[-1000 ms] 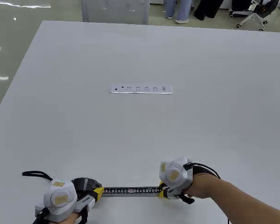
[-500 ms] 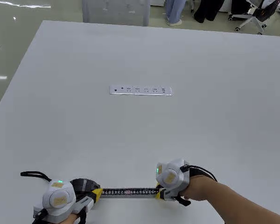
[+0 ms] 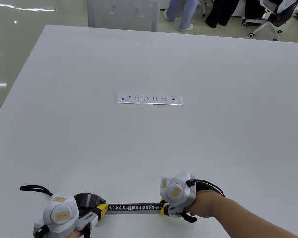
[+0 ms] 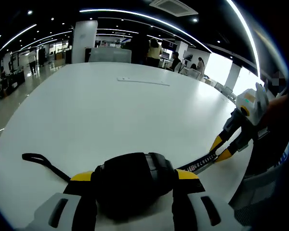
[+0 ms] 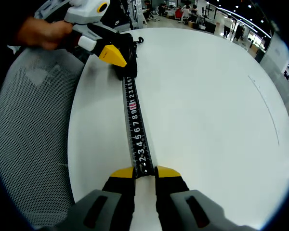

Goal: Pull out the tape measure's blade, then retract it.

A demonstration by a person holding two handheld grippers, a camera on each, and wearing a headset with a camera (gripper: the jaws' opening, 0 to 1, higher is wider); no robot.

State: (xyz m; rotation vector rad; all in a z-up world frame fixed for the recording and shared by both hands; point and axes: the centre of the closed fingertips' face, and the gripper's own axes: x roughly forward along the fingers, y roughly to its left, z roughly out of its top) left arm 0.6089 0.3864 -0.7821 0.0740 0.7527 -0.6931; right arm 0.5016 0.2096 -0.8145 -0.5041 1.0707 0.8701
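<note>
Black, the tape case sits clamped between the yellow jaws of your left gripper at the near edge of the white table, with its strap lying out to the left. Your right gripper pinches the tip of the blade, which runs flat along the table from the case to that gripper. A power strip lies well apart, toward the table's middle.
</note>
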